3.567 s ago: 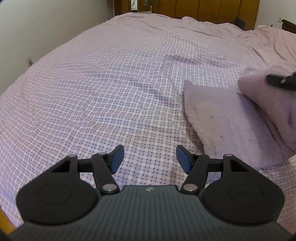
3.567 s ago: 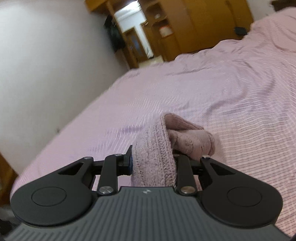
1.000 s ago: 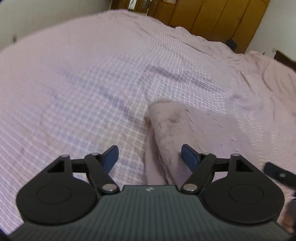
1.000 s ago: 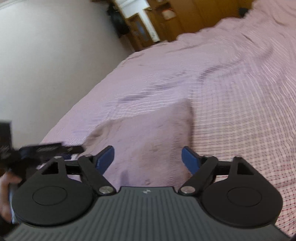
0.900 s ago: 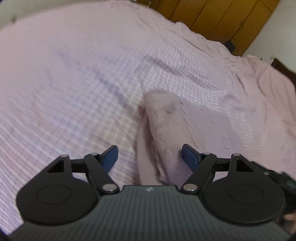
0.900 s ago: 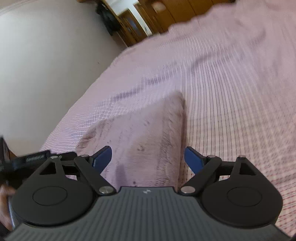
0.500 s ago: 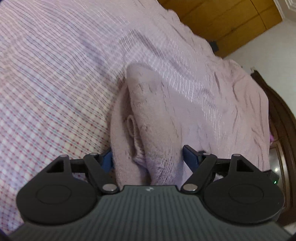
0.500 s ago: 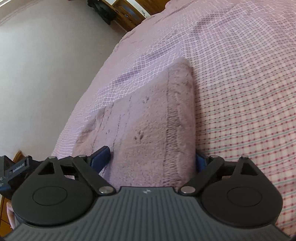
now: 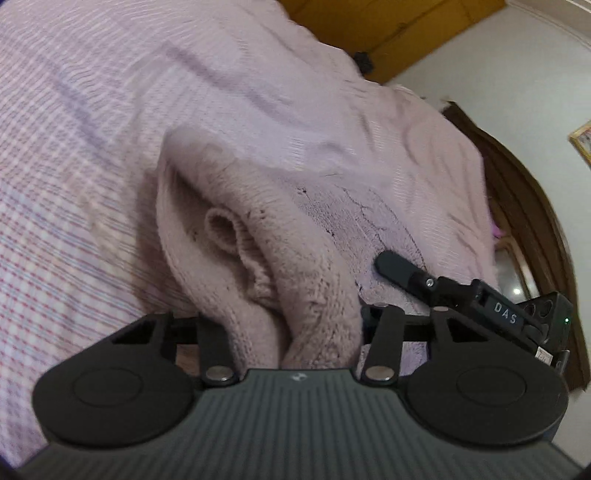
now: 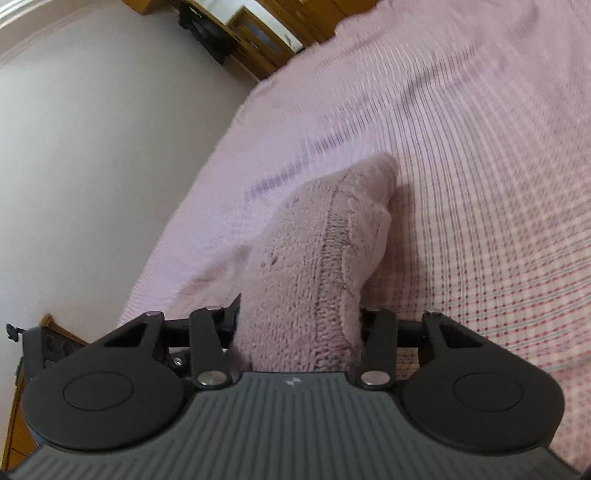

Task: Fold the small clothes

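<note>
A folded pink knit garment (image 9: 280, 236) lies on the pink checked bedspread (image 9: 74, 155). My left gripper (image 9: 295, 325) is shut on the near edge of the garment, its layers bunched between the fingers. My right gripper (image 10: 299, 325) is shut on the other end of the same garment (image 10: 325, 236), which rises in a ridge ahead of it. The right gripper also shows in the left wrist view (image 9: 461, 291), close by on the right, resting over the garment. The fingertips of both are hidden in the knit.
The bedspread (image 10: 480, 155) stretches far ahead and to the sides. A wooden wardrobe (image 9: 388, 26) stands past the bed. A dark wooden headboard (image 9: 532, 206) curves at the right. A white wall (image 10: 92, 147) runs along the bed's left edge.
Both grippers have gone from open around the garment's ends to shut on them. The garment's ends have bunched and lifted into ridges.
</note>
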Demonstrator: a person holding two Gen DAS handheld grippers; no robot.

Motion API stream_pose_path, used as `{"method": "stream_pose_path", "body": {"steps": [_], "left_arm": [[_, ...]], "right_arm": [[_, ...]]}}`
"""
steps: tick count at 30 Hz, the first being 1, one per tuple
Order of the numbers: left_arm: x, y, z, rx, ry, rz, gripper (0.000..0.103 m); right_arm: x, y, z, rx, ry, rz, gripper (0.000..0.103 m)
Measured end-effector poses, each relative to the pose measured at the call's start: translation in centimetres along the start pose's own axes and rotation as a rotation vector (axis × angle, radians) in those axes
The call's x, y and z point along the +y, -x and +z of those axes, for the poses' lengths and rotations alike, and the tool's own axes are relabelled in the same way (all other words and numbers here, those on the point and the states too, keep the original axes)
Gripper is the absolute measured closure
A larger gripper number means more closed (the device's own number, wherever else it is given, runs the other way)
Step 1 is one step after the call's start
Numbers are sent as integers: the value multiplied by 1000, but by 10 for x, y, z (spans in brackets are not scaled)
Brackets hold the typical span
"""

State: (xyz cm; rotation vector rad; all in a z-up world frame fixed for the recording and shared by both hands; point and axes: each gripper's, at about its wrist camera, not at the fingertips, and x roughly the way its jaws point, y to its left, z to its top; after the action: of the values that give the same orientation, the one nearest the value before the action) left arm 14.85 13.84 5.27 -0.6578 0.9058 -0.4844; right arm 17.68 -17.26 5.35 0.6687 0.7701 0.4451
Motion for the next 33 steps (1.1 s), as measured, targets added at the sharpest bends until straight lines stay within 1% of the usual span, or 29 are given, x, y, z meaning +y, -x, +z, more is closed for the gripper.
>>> {"method": "stream_pose_path", "body": {"steps": [2,4,7,9,12,15,16,17,19,20,21,22,24,27,28,30,31,33], "left_arm": [[-15,5,-7,13,-7,-31,54],[-30,12,-20,25,-34,-58,53],[-41,13,-46,72,-57,-66,53],[-42,13,-64,106,-59,-51,53],[-47,1,-86,132,-119,33,53],[-46,-10,-103,152,-173,146,48],[-46,-13,-107,154,-191,178,44],[-46,-13,-110,152,-202,188,42],[-49,-5,-116,134,-216,204,39],[-53,1,-122,125,-223,219,36],[-56,12,-124,113,-232,241,35],[-61,18,-127,98,-248,262,35],[-71,33,-133,70,-276,288,36],[-94,54,-153,29,-349,340,35],[-98,58,-158,14,-380,370,34],[-108,66,-172,-17,-442,429,28],[-114,71,-179,-34,-467,455,25],[-116,77,-191,-61,-500,494,22]], "right_arm": [[11,29,-1,-22,29,-11,52],[18,58,-5,-40,61,-35,52],[20,94,-17,-43,92,-66,52],[14,113,-32,-29,90,-93,52],[-4,122,-55,1,80,-145,52],[-29,115,-81,35,39,-202,49],[-34,109,-89,43,38,-215,46],[-39,106,-95,43,41,-228,42],[-44,104,-105,18,52,-223,38],[-42,107,-108,3,56,-223,36],[-39,110,-110,-5,65,-231,35],[-36,113,-110,-12,80,-239,32],[-27,123,-114,-26,126,-265,30],[-14,140,-121,-60,177,-296,26],[-11,146,-124,-74,190,-301,23],[-3,158,-130,-97,214,-312,22],[-1,161,-129,-105,224,-316,22],[3,168,-138,-126,248,-321,17]]}}
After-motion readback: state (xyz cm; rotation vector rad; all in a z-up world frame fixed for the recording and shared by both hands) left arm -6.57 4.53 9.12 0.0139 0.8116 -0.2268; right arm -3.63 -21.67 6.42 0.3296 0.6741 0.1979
